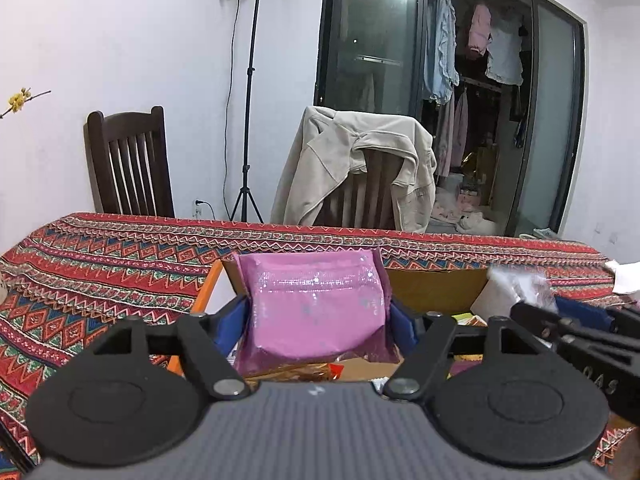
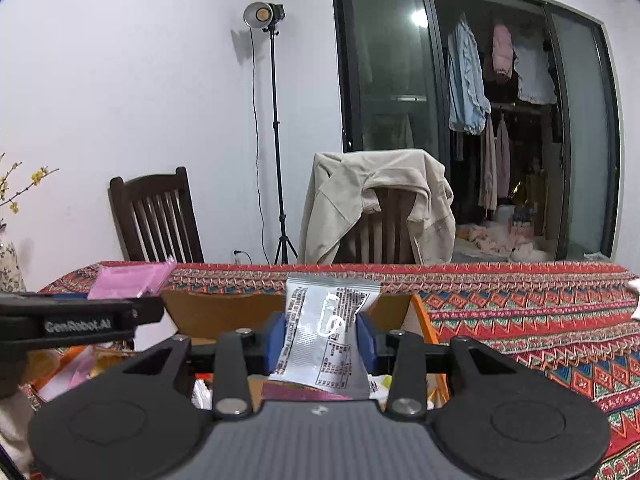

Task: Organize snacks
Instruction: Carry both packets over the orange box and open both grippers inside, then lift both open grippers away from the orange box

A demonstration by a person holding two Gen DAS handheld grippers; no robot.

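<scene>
Left gripper point(image 1: 318, 316): blue pads pinch a pink snack packet point(image 1: 316, 304) by its side edges. The packet stands nearly upright, long axis running across the jaws, glossy face toward the camera, above the open cardboard box point(image 1: 436, 286).

Right gripper point(image 2: 322, 340): jaws pressed on a silver snack packet point(image 2: 326, 332), pinched at mid-width. Its long axis runs upward, top seam tilted slightly left, printed text facing the camera; it too hangs over the box.

More wrappers lie loose inside the box. The box rests on a red patterned woven tablecloth point(image 2: 540, 312). Behind the box stand a slatted dark wooden chair point(image 2: 156, 220) and a light stand point(image 2: 276, 140).
</scene>
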